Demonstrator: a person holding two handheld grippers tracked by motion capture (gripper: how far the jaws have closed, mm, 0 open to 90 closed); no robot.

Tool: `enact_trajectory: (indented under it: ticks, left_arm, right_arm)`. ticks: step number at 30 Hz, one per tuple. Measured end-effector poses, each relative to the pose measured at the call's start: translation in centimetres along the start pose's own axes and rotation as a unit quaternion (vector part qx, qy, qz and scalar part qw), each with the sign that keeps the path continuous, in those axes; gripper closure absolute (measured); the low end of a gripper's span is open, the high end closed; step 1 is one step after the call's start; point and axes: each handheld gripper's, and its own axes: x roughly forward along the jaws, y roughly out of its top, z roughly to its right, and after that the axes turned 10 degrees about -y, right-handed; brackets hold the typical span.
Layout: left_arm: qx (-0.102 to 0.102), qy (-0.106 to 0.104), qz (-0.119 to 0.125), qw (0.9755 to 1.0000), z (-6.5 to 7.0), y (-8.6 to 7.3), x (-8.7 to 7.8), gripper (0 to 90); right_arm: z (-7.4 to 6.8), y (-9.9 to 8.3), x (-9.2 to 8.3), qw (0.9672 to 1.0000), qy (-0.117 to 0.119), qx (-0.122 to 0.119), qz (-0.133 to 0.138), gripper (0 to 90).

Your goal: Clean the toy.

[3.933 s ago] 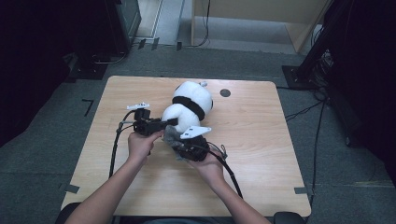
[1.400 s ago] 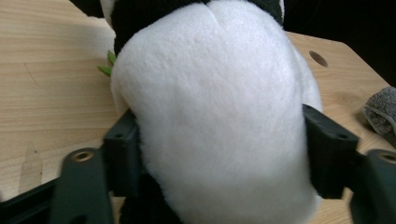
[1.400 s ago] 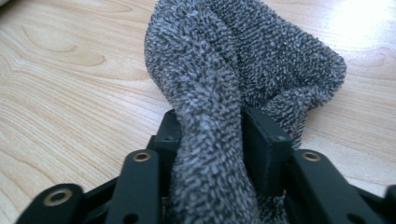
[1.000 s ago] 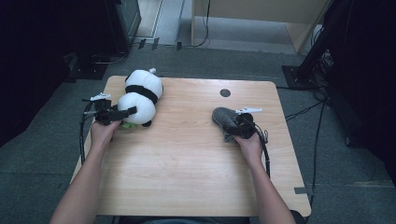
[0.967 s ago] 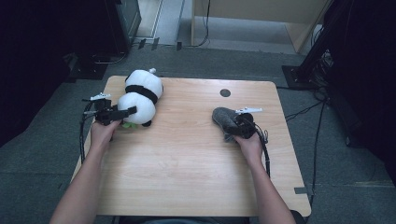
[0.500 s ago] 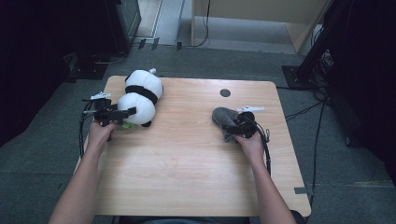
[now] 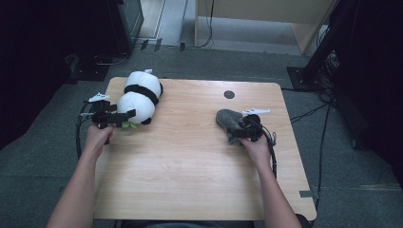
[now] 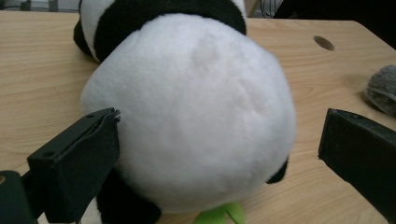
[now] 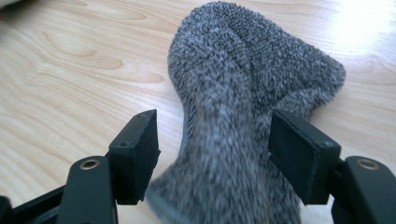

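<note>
A black-and-white panda plush (image 7: 138,97) lies at the table's far left corner. My left gripper (image 7: 124,118) points at its round white end (image 8: 187,116); its jaws have just been opening and now stand wide, one jaw beside the fur, the other well apart. A grey knitted sock (image 7: 225,118) lies on the right half of the table. My right gripper (image 7: 236,132) straddles the sock (image 9: 243,60). Its jaws have just been opening, with a gap showing at the left jaw, so the sock lies loose between them (image 9: 212,119).
The wooden table (image 7: 190,166) has a round dark hole (image 7: 229,94) near its far edge. A green bit (image 8: 219,215) sticks out under the panda. Cables trail off both grippers. Dark stands and a wooden cabinet (image 7: 266,14) surround the table on grey carpet.
Several seconds ago both grippers held the panda at the table's middle. Now the panda lies far left and the sock at right; over the last second the hands stay put.
</note>
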Motion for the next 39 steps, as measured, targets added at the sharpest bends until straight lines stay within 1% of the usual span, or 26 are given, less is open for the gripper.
enact_trajectory:
  ticks: [2,4,8,11,13,15,18,20,22,23,25,29,30,31,33,35,37,38,39]
  left_arm:
    - [0.01,-0.001,-0.004,0.9999,0.6,0.0,-0.3,0.0]
    - [0.022,0.001,-0.01,0.9997,1.2,-0.1,-0.6,0.0]
    - [0.032,-0.003,-0.018,0.9993,2.2,-0.5,-1.1,0.0]
    - [0.041,-0.013,-0.025,0.9987,3.0,-0.8,-1.5,0.0]
    - [0.047,-0.025,-0.033,0.9981,3.7,-1.0,-1.5,0.0]
    - [0.056,-0.03,-0.034,0.9974,4.3,-1.2,-1.6,0.0]
    - [0.058,-0.045,-0.028,0.9969,5.1,-1.4,-1.5,0.0]
    - [0.062,-0.049,-0.029,0.9965,5.5,-1.7,-1.5,0.0]
    - [0.07,-0.051,-0.031,0.9957,6.0,-2.0,-1.3,0.1]
    - [0.078,-0.051,-0.033,0.9951,6.3,-2.2,-1.2,0.2]
    - [0.086,-0.052,-0.039,0.9942,6.7,-2.5,-1.0,0.2]
    - [0.089,-0.064,-0.051,0.9927,7.1,-3.2,-0.4,0.2]
    - [0.089,-0.064,-0.051,0.9927,7.1,-3.2,-0.4,0.2]
    - [0.088,-0.075,-0.056,0.9917,7.3,-3.5,-0.2,0.2]
    - [0.092,-0.082,-0.06,0.9905,7.7,-3.7,0.1,0.2]
    - [0.102,-0.089,-0.063,0.9889,8.0,-4.0,0.5,0.2]
    - [0.105,-0.093,-0.069,0.9877,8.2,-4.4,0.8,0.2]
    - [0.105,-0.093,-0.069,0.9877,8.2,-4.4,0.8,0.2]
    - [0.106,-0.096,-0.077,0.9867,8.4,-4.8,1.3,0.2]
  right_arm:
    - [0.1,-0.3,-0.7,1.0,0.003,0.002,0.004,33.9]
    - [0.0,-0.4,-1.4,0.9999,0.002,-0.005,0.011,34.0]
    - [0.0,-0.8,-2.4,0.9997,0.002,-0.009,0.021,33.9]
    - [0.1,-1.1,-3.0,0.9997,0.0,-0.01,0.02,33.9]
    - [0.3,-1.4,-3.4,0.9997,0.002,-0.007,0.025,33.9]
    - [0.6,-1.6,-3.6,0.9996,0.005,-0.006,0.028,33.9]
    - [1.0,-2.1,-4.1,0.9994,0.004,-0.001,0.034,33.9]
    - [1.4,-2.3,-4.3,0.9993,0.004,-0.001,0.037,34.0]
    - [1.6,-2.6,-4.5,0.9993,-0.005,-0.004,0.036,33.9]
    - [1.6,-2.8,-4.6,0.9993,-0.006,-0.004,0.037,33.9]
    - [1.9,-3.0,-4.9,0.9992,-0.007,0.001,0.039,33.9]
    - [2.5,-3.4,-5.5,0.9988,-0.008,0.007,0.047,33.9]
    - [2.6,-3.6,-5.7,0.9987,-0.01,0.009,0.048,34.0]
    - [2.9,-3.7,-5.8,0.9986,-0.012,0.012,0.05,33.9]
    - [3.3,-3.9,-6.2,0.9982,-0.015,0.017,0.055,33.9]
    - [3.6,-4.2,-6.4,0.9978,-0.02,0.015,0.062,33.7]
    - [3.8,-4.4,-6.5,0.9974,-0.025,0.015,0.065,32.7]
    - [4.0,-4.5,-6.5,0.9973,-0.027,0.016,0.067,32.4]
    - [4.1,-4.6,-6.5,0.997,-0.03,0.017,0.069,32.4]
